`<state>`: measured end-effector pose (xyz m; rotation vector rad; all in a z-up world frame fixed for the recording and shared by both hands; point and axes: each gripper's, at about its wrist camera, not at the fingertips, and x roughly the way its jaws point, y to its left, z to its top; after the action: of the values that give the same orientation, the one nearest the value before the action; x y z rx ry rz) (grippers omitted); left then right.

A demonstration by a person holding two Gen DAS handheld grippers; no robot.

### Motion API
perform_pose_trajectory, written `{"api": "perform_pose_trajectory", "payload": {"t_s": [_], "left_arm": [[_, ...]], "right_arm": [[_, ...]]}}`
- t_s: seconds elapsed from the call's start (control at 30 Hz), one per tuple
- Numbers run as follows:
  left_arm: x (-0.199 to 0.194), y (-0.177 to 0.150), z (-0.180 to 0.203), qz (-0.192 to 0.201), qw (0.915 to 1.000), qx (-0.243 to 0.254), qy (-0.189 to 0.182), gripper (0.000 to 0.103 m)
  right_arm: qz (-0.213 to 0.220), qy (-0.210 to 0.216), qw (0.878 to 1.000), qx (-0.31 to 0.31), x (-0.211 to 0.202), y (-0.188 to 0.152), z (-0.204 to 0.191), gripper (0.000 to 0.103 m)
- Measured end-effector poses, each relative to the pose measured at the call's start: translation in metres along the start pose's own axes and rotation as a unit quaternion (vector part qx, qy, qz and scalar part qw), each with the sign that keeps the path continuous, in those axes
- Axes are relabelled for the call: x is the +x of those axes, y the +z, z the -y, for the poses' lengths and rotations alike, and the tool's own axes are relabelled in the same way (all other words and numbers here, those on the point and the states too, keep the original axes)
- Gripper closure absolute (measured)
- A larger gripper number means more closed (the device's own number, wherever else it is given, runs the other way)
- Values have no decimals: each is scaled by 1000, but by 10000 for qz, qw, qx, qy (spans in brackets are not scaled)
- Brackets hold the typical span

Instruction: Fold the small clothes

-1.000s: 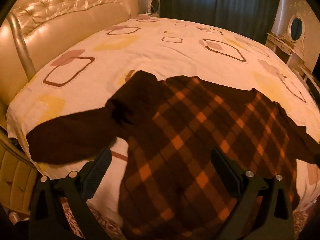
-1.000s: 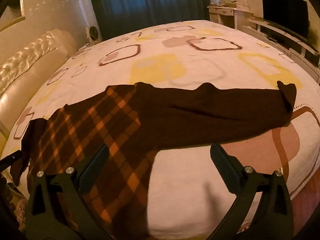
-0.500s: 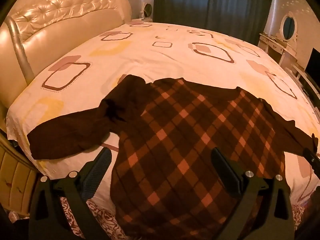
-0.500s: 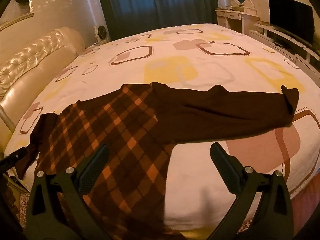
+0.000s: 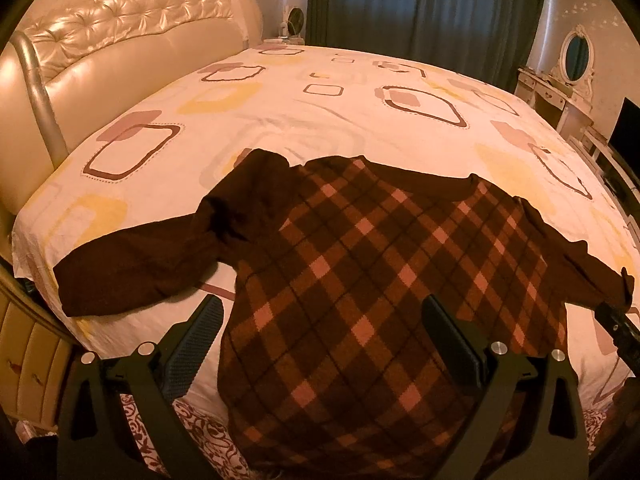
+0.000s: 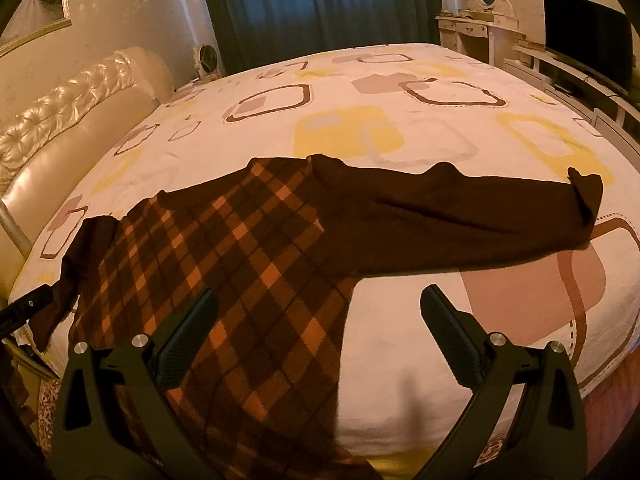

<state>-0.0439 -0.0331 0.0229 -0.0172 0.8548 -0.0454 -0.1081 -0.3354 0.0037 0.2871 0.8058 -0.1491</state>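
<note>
A dark brown sweater (image 5: pixel 360 264) with an orange diamond check lies spread flat on the bed, its hem hanging over the near edge. Its plain brown left sleeve (image 5: pixel 132 264) stretches toward the bed's left corner, bunched at the shoulder. Its other sleeve (image 6: pixel 460 220) runs straight out to the right, cuff curled up. My left gripper (image 5: pixel 320 340) hovers open above the sweater's lower body, holding nothing. My right gripper (image 6: pixel 320 328) is open too, above the sweater's right side (image 6: pixel 224 264) and bare sheet. The right gripper's tip (image 5: pixel 616 328) shows at the left wrist view's right edge.
The bed (image 5: pixel 320 120) has a cream sheet with brown and yellow squares and a padded headboard (image 5: pixel 120 40) on the left. Dark curtains (image 5: pixel 420 8) hang behind. A dressing table with oval mirror (image 6: pixel 480 28) and a TV (image 6: pixel 584 36) stand at the right.
Both grippers have drawn back and up from the sweater, so more of the bed and the room shows. The sweater lies as before.
</note>
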Motion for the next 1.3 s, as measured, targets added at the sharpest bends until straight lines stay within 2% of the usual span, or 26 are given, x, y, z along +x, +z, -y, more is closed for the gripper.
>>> {"api": "perform_pose_trajectory", "payload": {"t_s": [1.3], "left_arm": [[-1,-3,2,-2,10000,1,-34,4]], "right_arm": [[-105,28,9999,-73,7,-7,-8,2]]}}
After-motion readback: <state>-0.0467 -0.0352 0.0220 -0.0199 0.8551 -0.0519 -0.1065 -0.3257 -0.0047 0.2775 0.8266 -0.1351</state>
